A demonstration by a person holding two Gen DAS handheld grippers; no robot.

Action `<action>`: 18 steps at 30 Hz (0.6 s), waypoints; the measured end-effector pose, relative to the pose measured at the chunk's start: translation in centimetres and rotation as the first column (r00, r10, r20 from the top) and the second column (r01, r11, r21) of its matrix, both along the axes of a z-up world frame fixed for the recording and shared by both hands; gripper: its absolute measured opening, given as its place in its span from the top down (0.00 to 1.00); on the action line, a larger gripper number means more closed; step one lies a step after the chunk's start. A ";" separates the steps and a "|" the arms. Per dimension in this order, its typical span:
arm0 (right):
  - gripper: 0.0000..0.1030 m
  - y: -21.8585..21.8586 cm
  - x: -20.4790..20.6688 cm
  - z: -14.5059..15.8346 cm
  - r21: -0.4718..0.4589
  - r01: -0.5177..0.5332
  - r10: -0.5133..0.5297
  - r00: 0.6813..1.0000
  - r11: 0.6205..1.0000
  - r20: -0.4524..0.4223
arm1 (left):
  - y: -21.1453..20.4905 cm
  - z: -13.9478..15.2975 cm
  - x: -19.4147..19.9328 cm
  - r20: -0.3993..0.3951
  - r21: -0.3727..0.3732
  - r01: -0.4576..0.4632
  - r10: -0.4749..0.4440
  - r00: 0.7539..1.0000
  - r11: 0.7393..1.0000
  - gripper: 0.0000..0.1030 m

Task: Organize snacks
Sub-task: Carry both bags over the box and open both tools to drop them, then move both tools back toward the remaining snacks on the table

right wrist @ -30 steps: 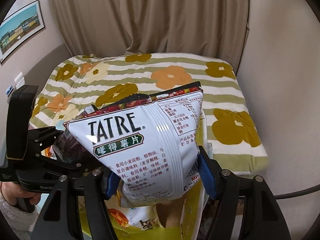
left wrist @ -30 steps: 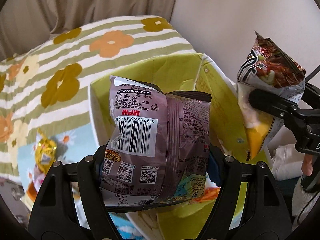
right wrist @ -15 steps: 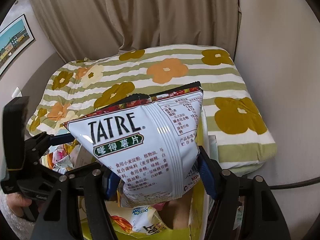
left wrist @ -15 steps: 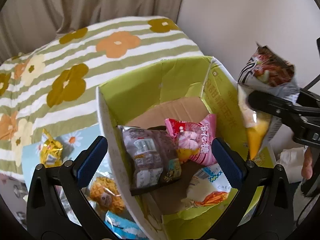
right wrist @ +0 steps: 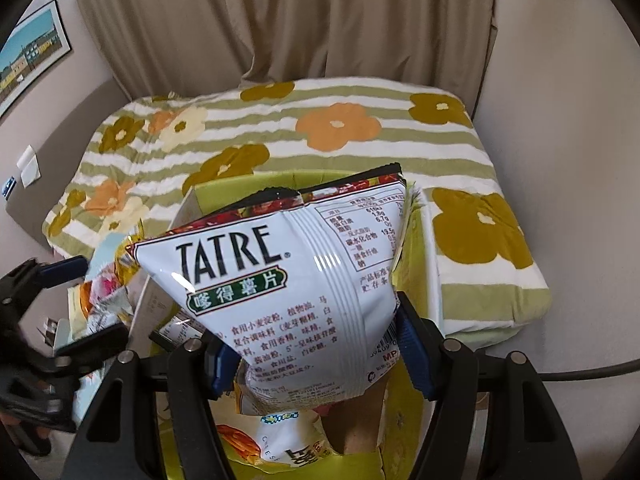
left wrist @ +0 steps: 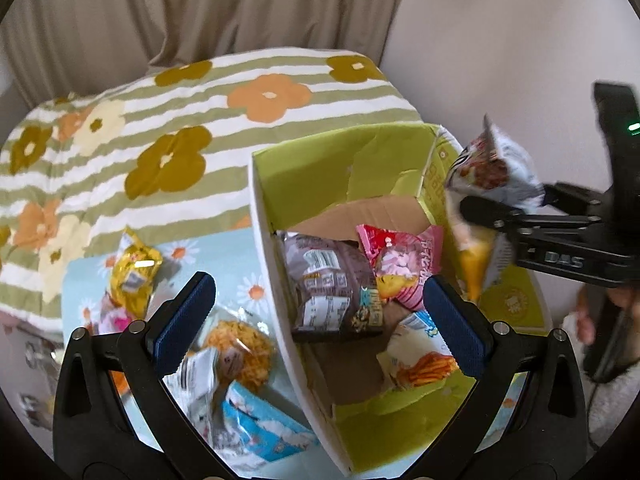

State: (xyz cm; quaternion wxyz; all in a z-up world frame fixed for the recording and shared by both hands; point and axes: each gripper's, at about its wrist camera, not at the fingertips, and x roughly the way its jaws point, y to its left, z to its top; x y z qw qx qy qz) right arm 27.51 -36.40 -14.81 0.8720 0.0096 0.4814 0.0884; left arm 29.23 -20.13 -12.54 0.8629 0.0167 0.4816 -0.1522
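Left wrist view has the left gripper (left wrist: 320,316) at the bottom of the frame with its 2 blue-padded fingers (left wrist: 184,320) spread wide and nothing between them; its jaws have just been opening. Straddled by those fingers is the near white wall of a green-lined cardboard box (left wrist: 352,168), which fills the centre and lower right of the frame. Inside the box lie a brown snack packet (left wrist: 332,288) with its barcode side up, a pink packet (left wrist: 404,264) touching its right edge, and a white packet with orange sticks printed on it (left wrist: 420,356) lower right. Left of the box, on a pale blue cloth with daisies (left wrist: 224,248), sit a yellow packet (left wrist: 136,276), a clear bag of orange noodle snack (left wrist: 240,348) and a light blue packet (left wrist: 264,432) near the bottom. Behind them is a striped floral quilt (left wrist: 192,120) and a beige curtain (left wrist: 200,8) across the top. At the right edge of the frame the right gripper (left wrist: 492,220) clamps a white TATRE chip bag (left wrist: 488,176) above the box's right side. Right wrist view shows that bag (right wrist: 296,288) filling the centre, pinched at its lower part between the blue pads (right wrist: 412,344), with the box (right wrist: 416,248) beneath it; the jaws have just been opening slightly, yet the pads press the bag.
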 end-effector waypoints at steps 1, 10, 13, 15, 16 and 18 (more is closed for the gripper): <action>0.35 0.0 0.1 -0.2 0.007 0.000 0.000 1.000 1.000 -0.003 | 0.3 0.1 -0.3 -0.002 -0.009 -0.009 0.009 1.000 1.000 0.00; 0.03 -0.5 -3.3 0.9 0.007 -0.001 0.000 0.994 1.000 0.107 | 3.0 0.6 -3.6 0.005 -0.070 -0.073 0.073 0.997 0.995 0.00; 0.03 -1.2 -4.7 1.6 0.039 -0.001 -0.004 0.991 0.999 0.137 | 3.5 0.9 -4.6 0.020 -0.066 -0.093 0.094 0.995 0.993 0.00; 0.03 -1.5 -5.7 2.2 0.047 -0.001 -0.006 0.989 0.999 0.147 | 3.7 1.2 -5.4 0.049 -0.043 -0.108 0.110 0.993 0.993 0.00; 0.03 -1.6 -6.1 2.5 0.043 -0.003 -0.003 0.988 0.999 0.153 | 3.8 1.5 -5.9 0.061 -0.036 -0.115 0.117 0.991 0.993 0.00; 0.03 -1.7 -7.0 3.4 0.031 -0.009 0.004 0.984 0.999 0.177 | 3.9 1.9 -6.6 0.082 -0.030 -0.126 0.128 0.988 0.992 0.00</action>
